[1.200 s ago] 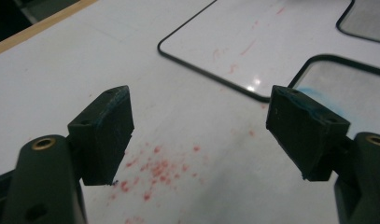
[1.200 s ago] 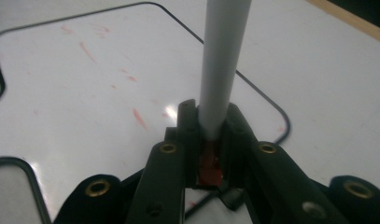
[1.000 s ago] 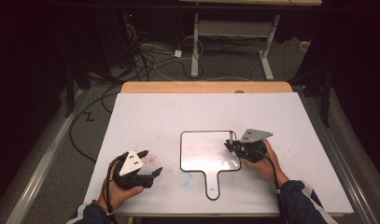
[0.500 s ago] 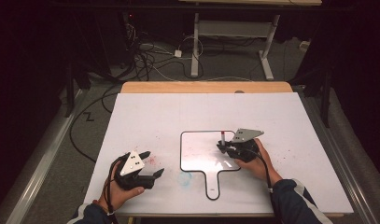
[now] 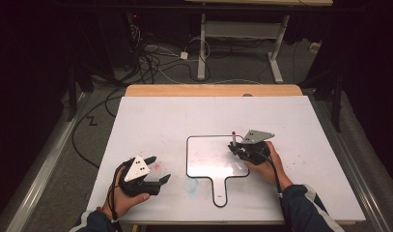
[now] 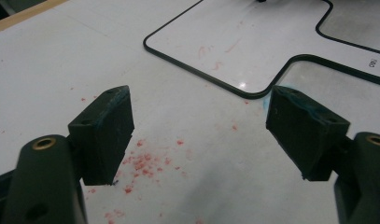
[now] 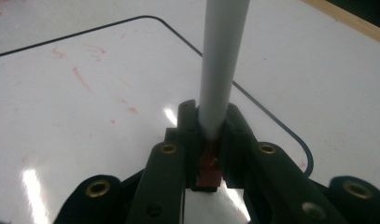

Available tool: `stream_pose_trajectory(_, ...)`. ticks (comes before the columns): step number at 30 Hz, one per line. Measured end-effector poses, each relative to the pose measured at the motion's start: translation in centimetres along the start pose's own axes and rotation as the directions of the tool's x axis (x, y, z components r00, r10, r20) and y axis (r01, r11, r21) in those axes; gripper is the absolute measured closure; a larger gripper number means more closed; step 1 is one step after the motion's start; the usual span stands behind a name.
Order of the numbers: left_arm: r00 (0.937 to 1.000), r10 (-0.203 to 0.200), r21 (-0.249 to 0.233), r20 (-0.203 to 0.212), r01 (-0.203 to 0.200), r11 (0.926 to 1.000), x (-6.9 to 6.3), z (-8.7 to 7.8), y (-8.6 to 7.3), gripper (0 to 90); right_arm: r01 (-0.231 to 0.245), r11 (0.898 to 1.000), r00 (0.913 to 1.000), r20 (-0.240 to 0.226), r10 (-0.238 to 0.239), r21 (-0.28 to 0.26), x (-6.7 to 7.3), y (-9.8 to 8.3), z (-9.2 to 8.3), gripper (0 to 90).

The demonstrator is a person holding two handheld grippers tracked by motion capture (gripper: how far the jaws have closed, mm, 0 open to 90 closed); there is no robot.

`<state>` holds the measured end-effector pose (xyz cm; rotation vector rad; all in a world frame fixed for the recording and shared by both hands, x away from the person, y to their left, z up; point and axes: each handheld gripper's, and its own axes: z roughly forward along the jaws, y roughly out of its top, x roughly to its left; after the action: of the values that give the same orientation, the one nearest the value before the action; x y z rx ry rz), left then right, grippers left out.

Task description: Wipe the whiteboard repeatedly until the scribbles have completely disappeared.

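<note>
A paddle-shaped whiteboard (image 5: pixel 208 157) with a black rim lies flat on the white table, its handle toward the person. My right gripper (image 5: pixel 238 148) hovers over the board's right part, shut on a marker (image 5: pixel 233 137) that stands up from the jaws. In the right gripper view the marker (image 7: pixel 222 56) is a white barrel with a red end pinched between the jaws of my right gripper (image 7: pixel 210 116), above the faintly red-smeared whiteboard (image 7: pixel 85 93). My left gripper (image 5: pixel 157 169) rests at the front left, open and holding nothing. The left gripper (image 6: pixel 199 112) faces the whiteboard (image 6: pixel 253 42).
Red specks (image 6: pixel 145 161) dot the white table sheet (image 5: pixel 160 121) by the left gripper, and a blue smudge (image 5: pixel 190 184) lies beside the board's handle. A wooden table edge (image 5: pixel 213 90) runs along the back. Cables (image 5: pixel 155 63) and a desk frame (image 5: pixel 242 29) are on the floor beyond.
My right hand has shifted slightly left over the whiteboard's right part, still holding the marker. The left hand has stayed in place.
</note>
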<state>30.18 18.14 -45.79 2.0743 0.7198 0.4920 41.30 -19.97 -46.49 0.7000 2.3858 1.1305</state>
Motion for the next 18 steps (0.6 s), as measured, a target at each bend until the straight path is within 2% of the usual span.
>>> stream_pose_trajectory(6, 1.0, -0.001, 0.002, 0.003, 0.001, 1.0, 0.1, 0.0, 0.0, 22.1, 0.043, 0.999, 0.9979, -0.049, -0.042, 0.017, 2.0, 1.8, 1.8, 81.3)
stream_pose_trajectory(10, 1.0, 0.001, -0.003, -0.002, -0.001, 1.0, 0.1, -0.2, -0.1, 22.0, 0.05, 0.998, 0.9982, -0.035, -0.049, 0.04, 1.6, 1.8, 1.5, 81.3)
stream_pose_trajectory(13, 1.0, -0.001, -0.001, -0.003, 0.001, 1.0, 0.2, -0.2, -0.2, 22.1, 0.03, 0.997, 0.9995, -0.014, -0.029, 0.065, 1.0, 1.6, 1.0, 81.3)
stream_pose_trajectory(15, 1.0, -0.006, -0.005, 0.0, 0.006, 1.0, 0.2, -0.2, -0.2, 22.1, 0.007, 0.999, 0.9999, -0.013, -0.007, 0.052, 1.1, 1.6, 1.2, 81.3)
stream_pose_trajectory(18, 1.0, 0.0, -0.004, 0.002, 0.0, 1.0, 0.1, -0.1, 0.0, 22.1, 0.021, 0.999, 0.9991, -0.039, -0.019, 0.046, 2.0, 2.4, 2.1, 81.3)
